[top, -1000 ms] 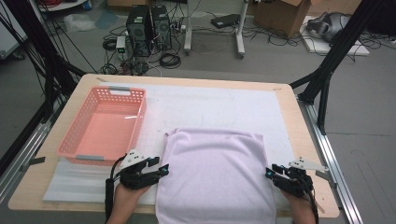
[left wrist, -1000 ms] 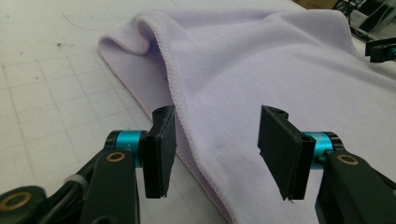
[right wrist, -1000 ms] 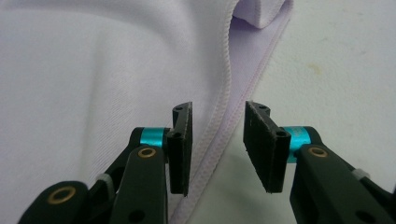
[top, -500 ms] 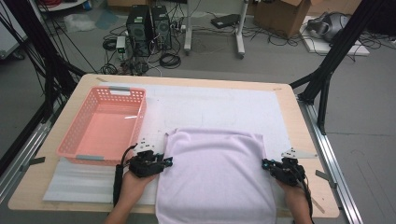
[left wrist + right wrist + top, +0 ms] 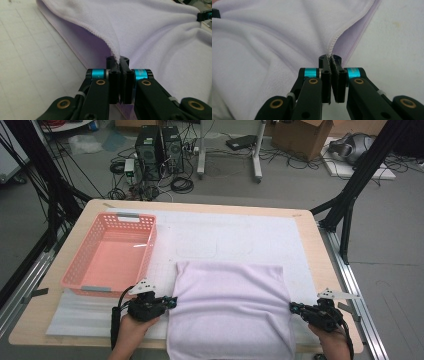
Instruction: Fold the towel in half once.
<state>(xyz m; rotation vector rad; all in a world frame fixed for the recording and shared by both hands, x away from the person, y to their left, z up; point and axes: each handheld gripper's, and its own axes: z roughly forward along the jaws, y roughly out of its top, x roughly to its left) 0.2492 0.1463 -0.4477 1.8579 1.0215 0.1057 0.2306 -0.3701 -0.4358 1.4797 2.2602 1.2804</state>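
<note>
The soft lilac fleece towel (image 5: 230,312) lies folded on our white table mat (image 5: 235,237). Our left gripper (image 5: 120,61) and right gripper (image 5: 331,58) each pinch its top layer's edge; we judge a lift-and-fold comes next, moving together.

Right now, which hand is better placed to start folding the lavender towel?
Neither clearly. The left gripper is shut on the lavender towel at its left hem; the right gripper pinches the right hem. If anything left, nearer the pink basket.

Both my grippers moved in: left gripper (image 5: 171,301) and right gripper (image 5: 292,307) just closed, pinching the towel's (image 5: 230,310) side edges.
</note>
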